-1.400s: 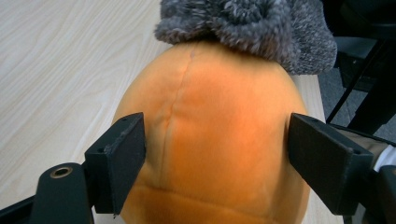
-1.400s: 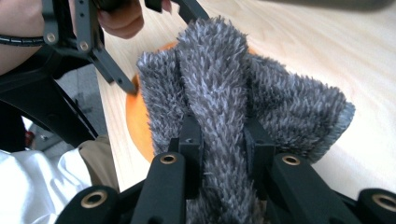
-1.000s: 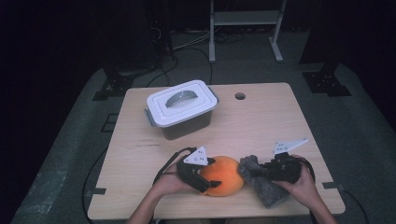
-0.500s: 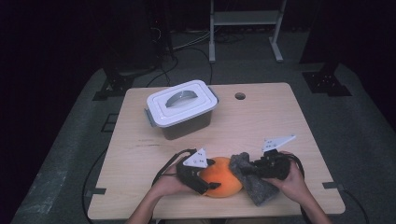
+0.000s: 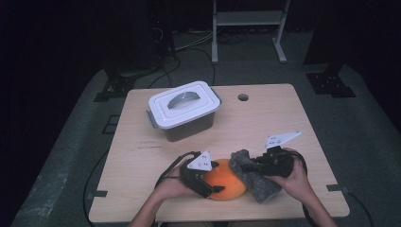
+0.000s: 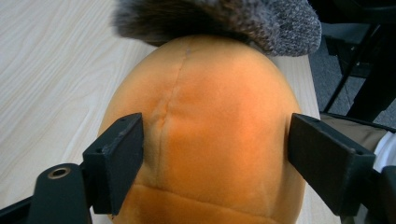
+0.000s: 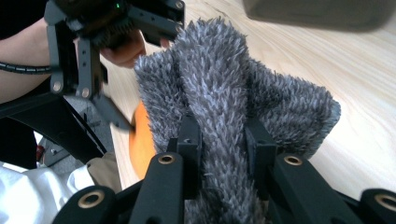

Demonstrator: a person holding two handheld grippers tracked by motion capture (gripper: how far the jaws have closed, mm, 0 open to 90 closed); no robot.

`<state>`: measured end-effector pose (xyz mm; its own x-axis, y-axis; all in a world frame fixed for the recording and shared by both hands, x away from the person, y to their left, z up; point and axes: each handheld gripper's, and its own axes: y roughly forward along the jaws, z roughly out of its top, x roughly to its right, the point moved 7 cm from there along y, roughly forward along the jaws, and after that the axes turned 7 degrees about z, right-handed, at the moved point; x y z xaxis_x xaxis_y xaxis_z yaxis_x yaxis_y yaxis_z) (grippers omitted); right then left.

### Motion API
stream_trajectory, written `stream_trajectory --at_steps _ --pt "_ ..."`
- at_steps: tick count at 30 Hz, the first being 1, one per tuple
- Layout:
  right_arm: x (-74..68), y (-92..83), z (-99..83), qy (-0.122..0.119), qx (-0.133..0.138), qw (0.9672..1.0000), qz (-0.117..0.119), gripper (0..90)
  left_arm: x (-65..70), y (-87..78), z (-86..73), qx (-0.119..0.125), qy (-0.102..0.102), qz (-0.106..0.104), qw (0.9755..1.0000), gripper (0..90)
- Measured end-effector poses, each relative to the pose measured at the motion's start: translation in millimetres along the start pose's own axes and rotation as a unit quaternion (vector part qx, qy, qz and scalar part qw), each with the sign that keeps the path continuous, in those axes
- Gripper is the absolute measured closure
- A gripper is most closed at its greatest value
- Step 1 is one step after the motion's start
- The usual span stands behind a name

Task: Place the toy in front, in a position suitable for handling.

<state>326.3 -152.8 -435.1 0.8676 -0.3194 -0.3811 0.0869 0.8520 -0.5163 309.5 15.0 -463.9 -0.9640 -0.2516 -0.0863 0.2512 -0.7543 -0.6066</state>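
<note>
Orange plush ball (image 5: 229, 180) with a faint seam, near the table's front edge — fuzzy grey cloth (image 5: 255, 177) against it. Black jaws on both grippers, pale wood-grain table (image 5: 265, 118) — white-lidded container (image 5: 183, 109) with dark walls toward the back-left corner.

on the pale wooden table (image 5: 142, 189), well behind the round orange plush ball (image 5: 229, 182): lidded white plastic box (image 5: 183, 109). touching the ball's right side: fuzzy grey cloth (image 5: 255, 179).

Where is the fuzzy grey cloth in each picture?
High view: grey cloth lies low, right of centre, against the orange plush ball.
Left gripper view: cloth along the top edge, behind the ball.
Right gripper view: cloth in the centre, pinched between the jaws.
Shared landmark: the orange ball.
</note>
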Motion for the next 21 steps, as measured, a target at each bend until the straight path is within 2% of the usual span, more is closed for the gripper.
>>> stream_trajectory --at_steps 2,4,5,8,9,12,14,17,18,19,20,21 --pt "-1.1 8.3 1.5 -0.008 -0.014 0.9999 -0.001 71.9 0.8 -1.1 1.8 -0.006 0.006 -0.002 1.0 10.6" --pt "-2.6 14.9 -1.3 -0.013 -0.021 0.9997 0.004 72.1 1.0 -2.8 3.4 -0.004 0.007 -0.002 1.0 9.3" --pt "-5.5 16.3 -4.3 -0.017 -0.028 0.9994 0.005 72.1 0.2 -6.9 7.4 0.008 0.0 -0.006 1.0 9.0" --pt "-13.9 16.5 -13.6 -0.029 -0.04 0.9986 0.018 72.1 -3.6 -6.6 7.8 0.008 -0.007 0.004 0.9999 6.2" --pt "-15.1 16.0 -16.0 -0.031 -0.042 0.9985 0.018 72.2 -6.6 -3.1 4.4 -0.006 -0.017 0.007 0.9998 6.2" --pt "-16.2 11.7 -23.4 -0.026 -0.042 0.9986 0.021 72.2 -7.1 7.9 -3.3 -0.024 -0.051 -0.013 0.9983 4.3" --pt "-15.6 11.0 -24.8 -0.024 -0.041 0.9987 0.021 72.2 -7.3 9.2 -3.8 -0.02 -0.055 -0.014 0.9982 6.7" --pt "-14.5 6.5 -19.1 -0.025 -0.034 0.9991 0.01 72.6 -7.4 5.1 -0.8 -0.011 -0.029 0.008 0.9995 23.6" --pt "-14.5 6.5 -19.1 -0.025 -0.034 0.9991 0.01 72.6 -7.4 5.1 -0.8 -0.011 -0.029 0.008 0.9995 27.4" --pt "-14.7 4.2 -10.8 -0.032 -0.03 0.999 0.0 72.8 -7.2 1.0 4.5 0.01 -0.004 0.029 0.9995 30.7" --pt "-15.3 2.7 -3.0 -0.037 -0.022 0.9991 -0.003 72.8 -7.2 1.0 4.5 0.01 -0.004 0.029 0.9995 32.5" --pt "-16.2 1.9 3.5 -0.042 -0.015 0.999 -0.005 72.8 -6.0 -0.8 10.4 0.026 0.028 0.056 0.9977 33.0"
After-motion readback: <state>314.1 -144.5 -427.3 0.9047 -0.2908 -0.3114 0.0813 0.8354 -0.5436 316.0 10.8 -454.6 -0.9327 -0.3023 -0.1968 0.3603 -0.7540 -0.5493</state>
